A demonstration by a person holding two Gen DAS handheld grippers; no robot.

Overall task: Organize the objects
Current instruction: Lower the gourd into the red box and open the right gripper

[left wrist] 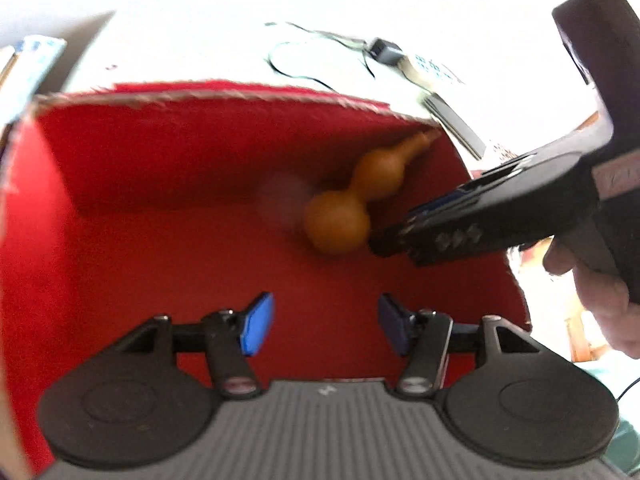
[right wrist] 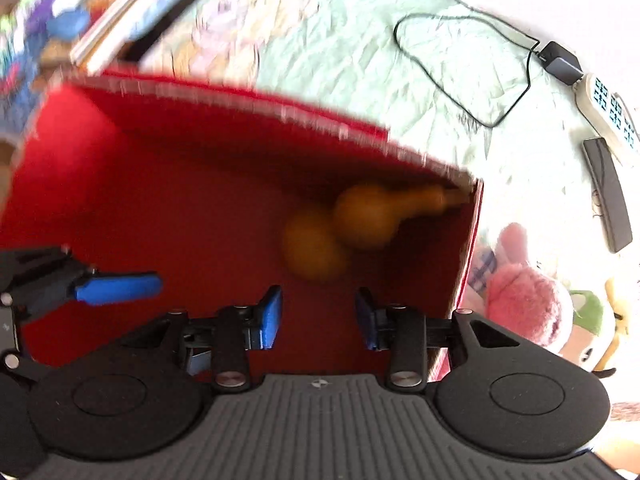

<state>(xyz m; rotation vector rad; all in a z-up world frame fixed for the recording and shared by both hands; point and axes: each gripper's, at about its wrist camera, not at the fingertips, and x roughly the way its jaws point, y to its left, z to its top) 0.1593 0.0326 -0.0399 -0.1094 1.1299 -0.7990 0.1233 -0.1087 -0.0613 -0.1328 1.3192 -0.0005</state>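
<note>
Orange gourd-shaped toy (left wrist: 352,196) lies on the floor of the red cardboard box (left wrist: 160,208), its narrow tip in the far right corner. Left gripper (left wrist: 326,322) and right gripper (right wrist: 318,314) both hang above the box floor with blue pads spread, nothing between them.

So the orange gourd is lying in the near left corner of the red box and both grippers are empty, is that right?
Not quite. The orange gourd lies toward the far right corner of the red box, as the left wrist view shows. The left gripper and right gripper are indeed empty.
</note>
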